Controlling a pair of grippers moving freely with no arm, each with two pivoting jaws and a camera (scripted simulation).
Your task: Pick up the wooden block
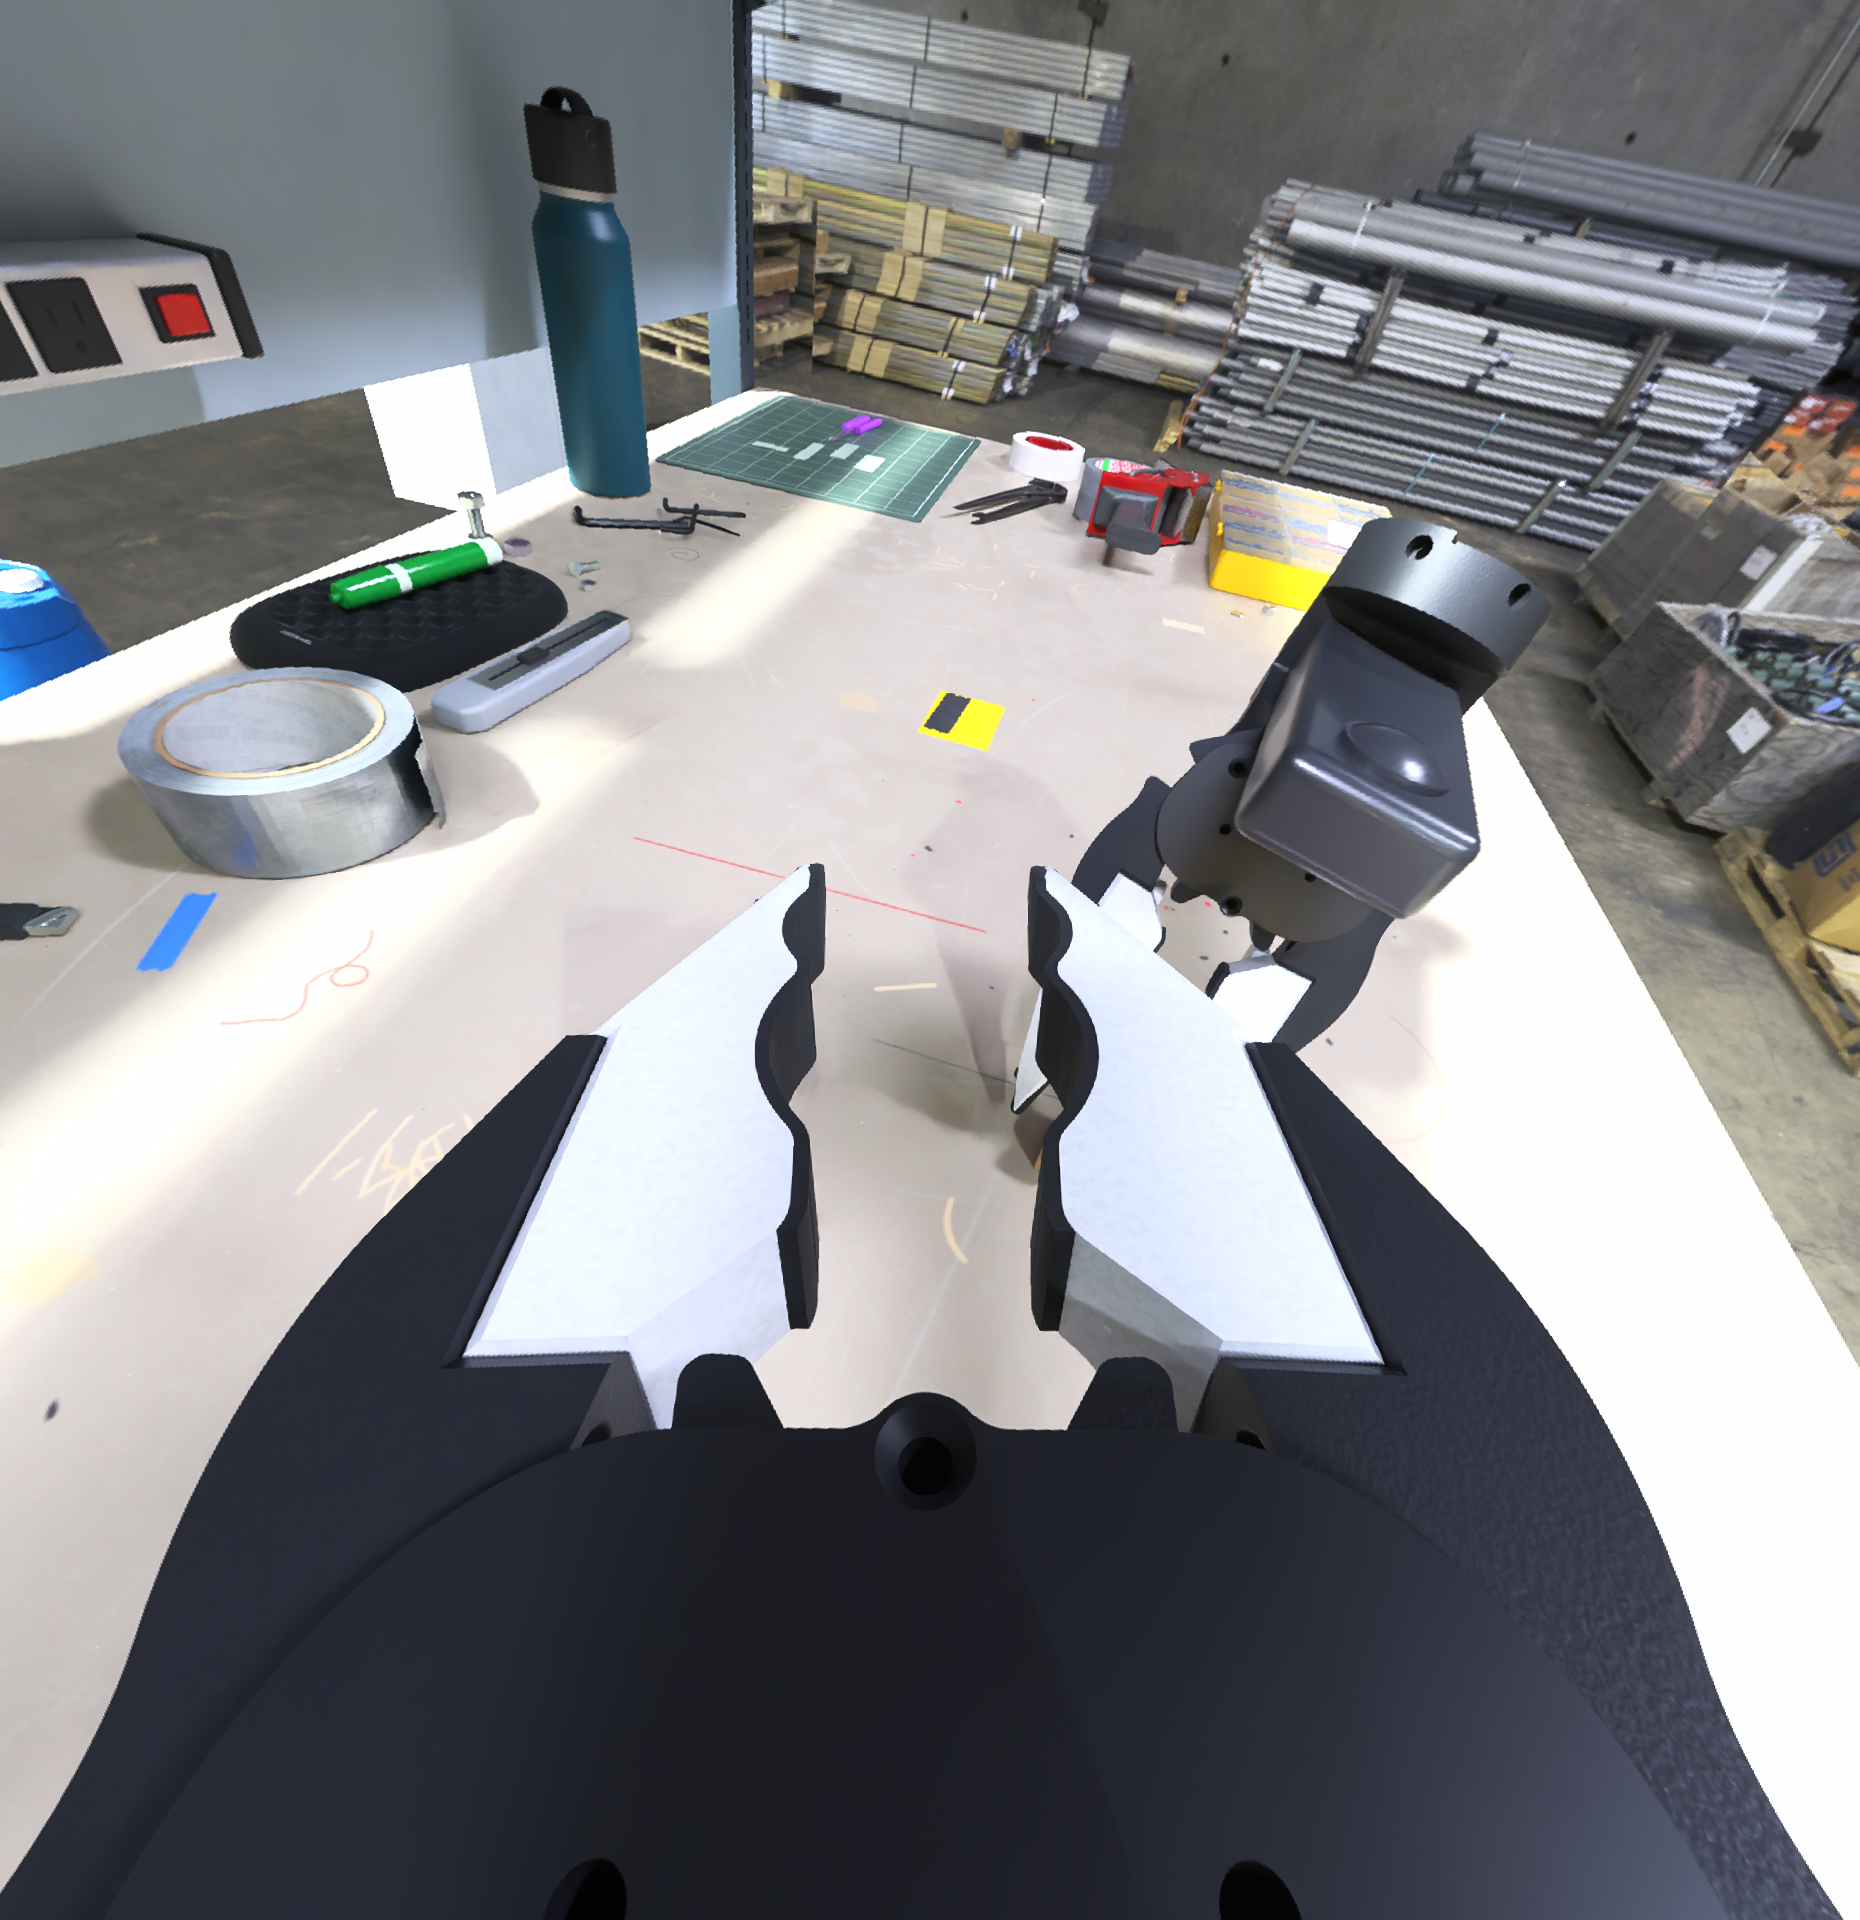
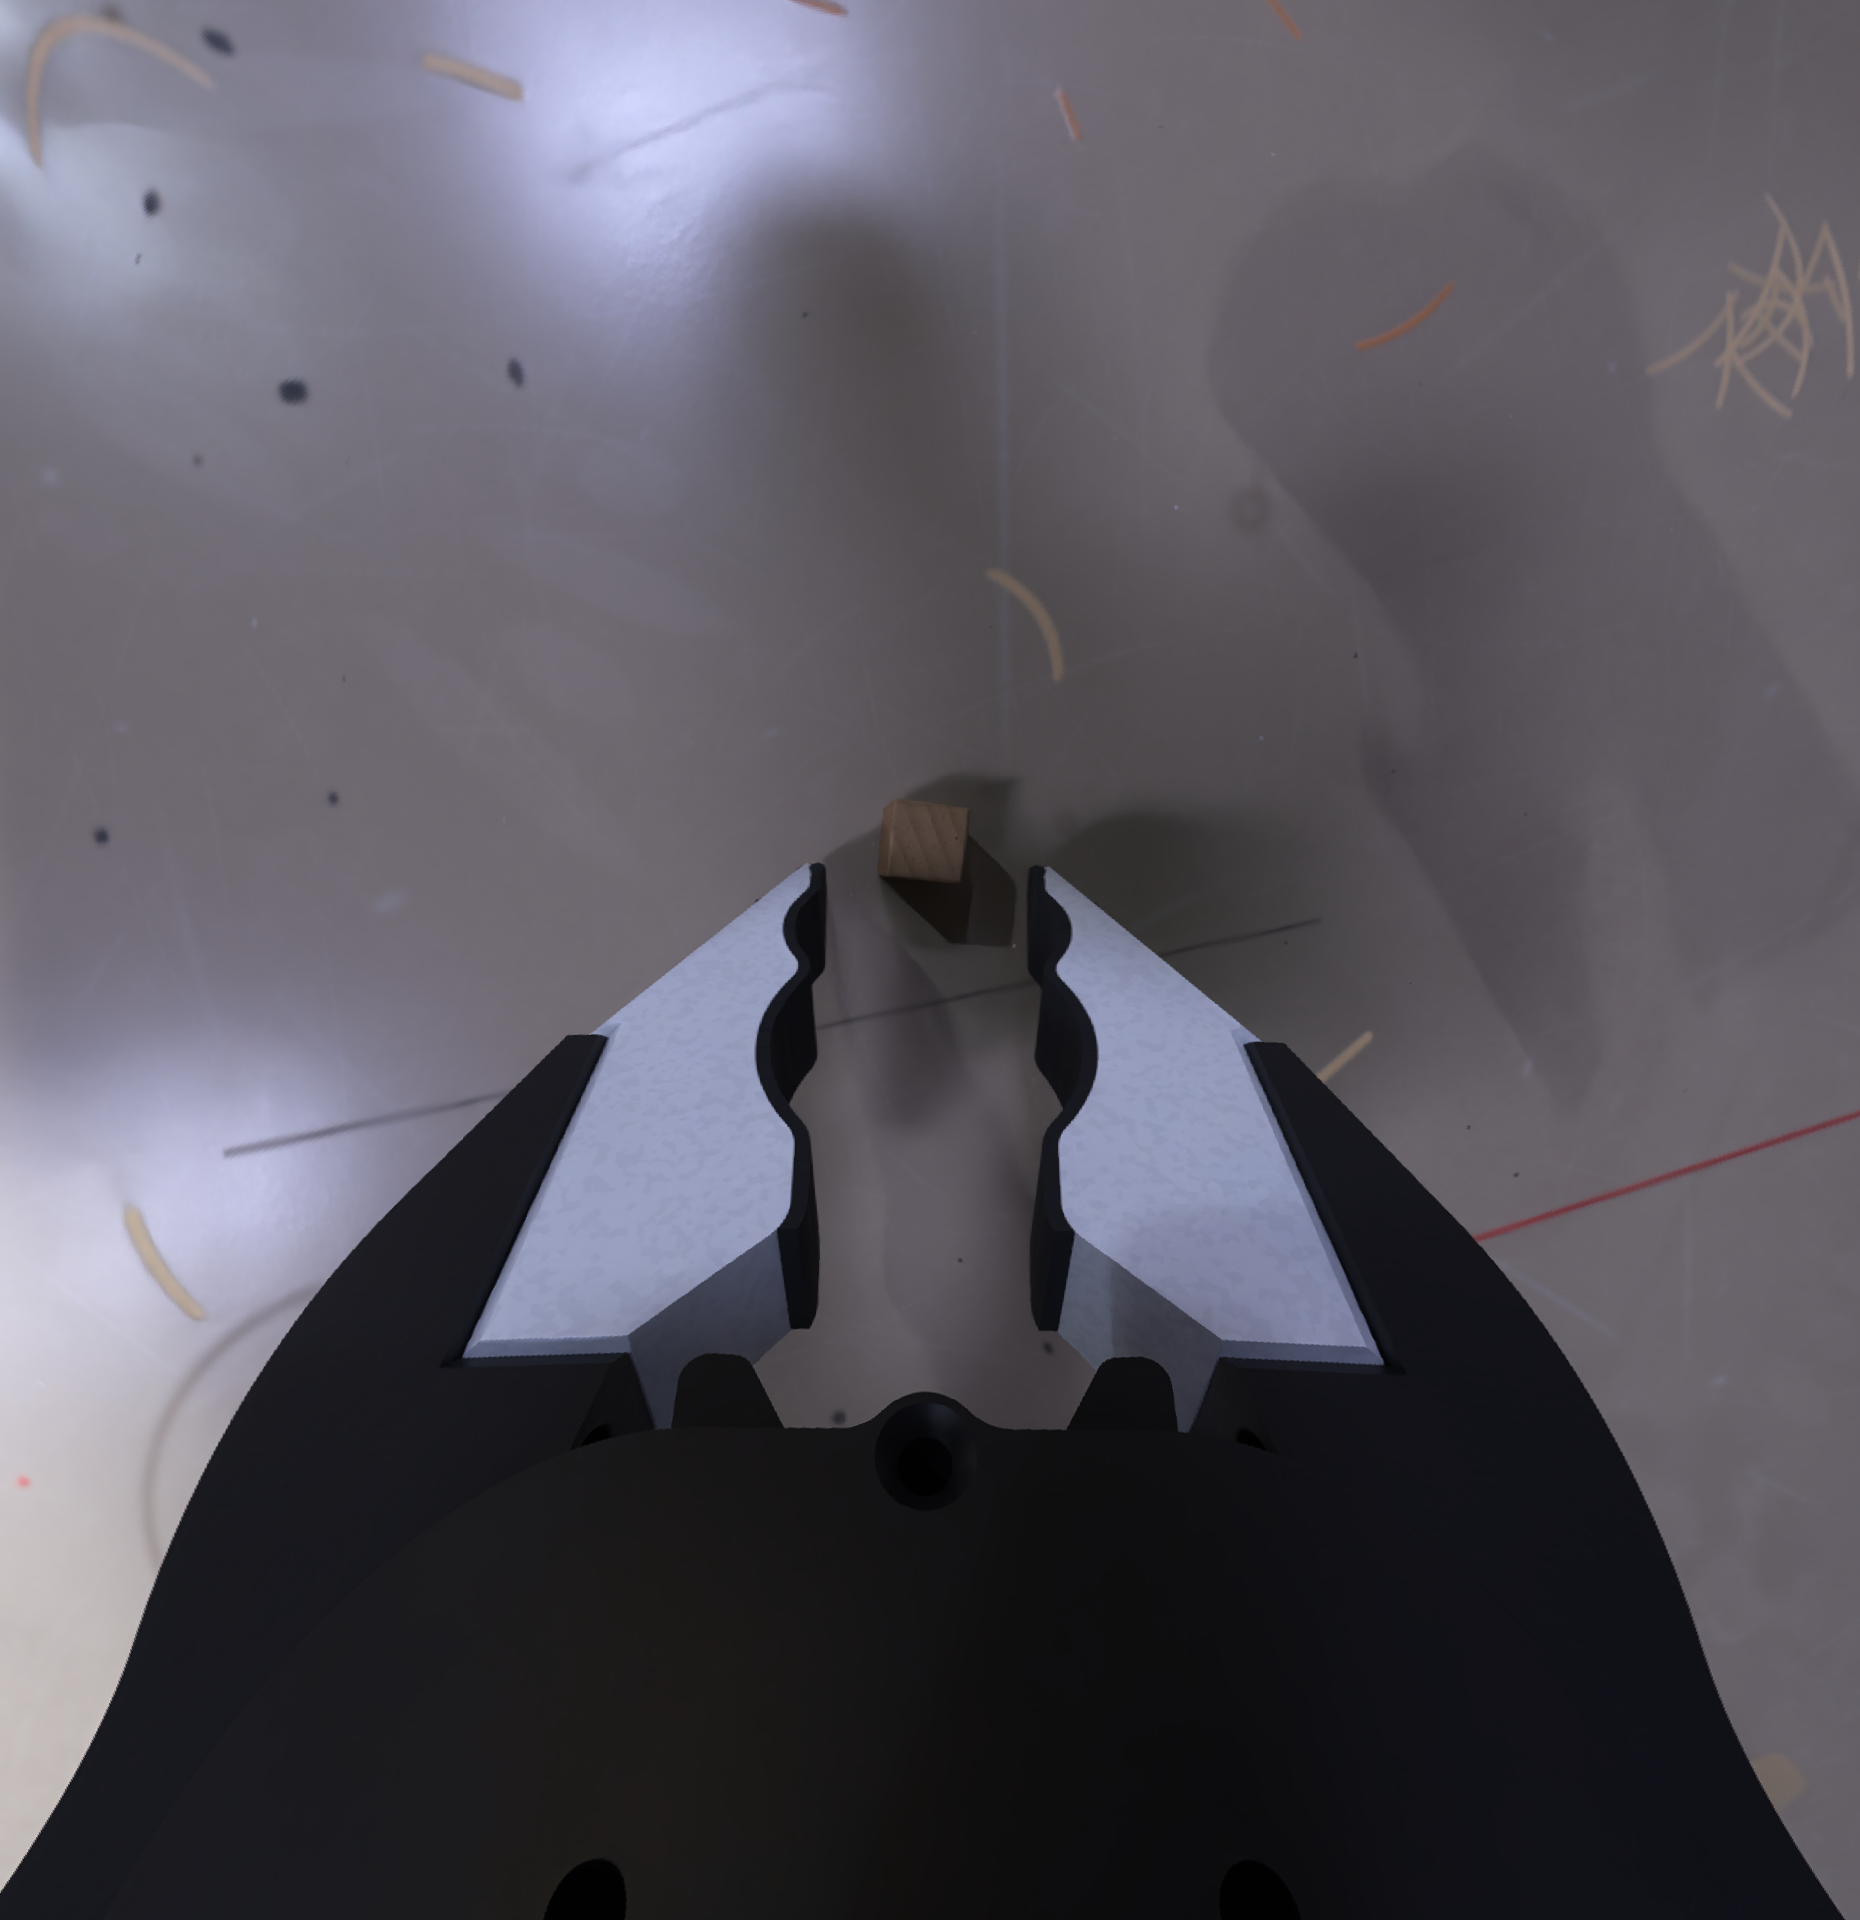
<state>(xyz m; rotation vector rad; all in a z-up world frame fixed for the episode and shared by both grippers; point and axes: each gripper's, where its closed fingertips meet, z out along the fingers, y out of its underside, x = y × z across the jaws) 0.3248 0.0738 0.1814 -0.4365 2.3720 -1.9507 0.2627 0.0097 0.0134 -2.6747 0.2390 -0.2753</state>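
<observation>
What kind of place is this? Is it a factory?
Probably a workshop inside a warehouse. Stacks of metal pipes fill the back, wooden pallets sit on the floor, and the workbench holds rolls of tape and a cutting mat.

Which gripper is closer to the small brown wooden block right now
Right. The right gripper points down over the small brown wooden block, which lies just beyond its open jaws. The left gripper is off to the side, block hidden.

left gripper (image 1: 926, 883) level-ish over table middle, jaws apart, empty. right gripper (image 2: 926, 883) pointing straight down near right edge, jaws apart.
</observation>
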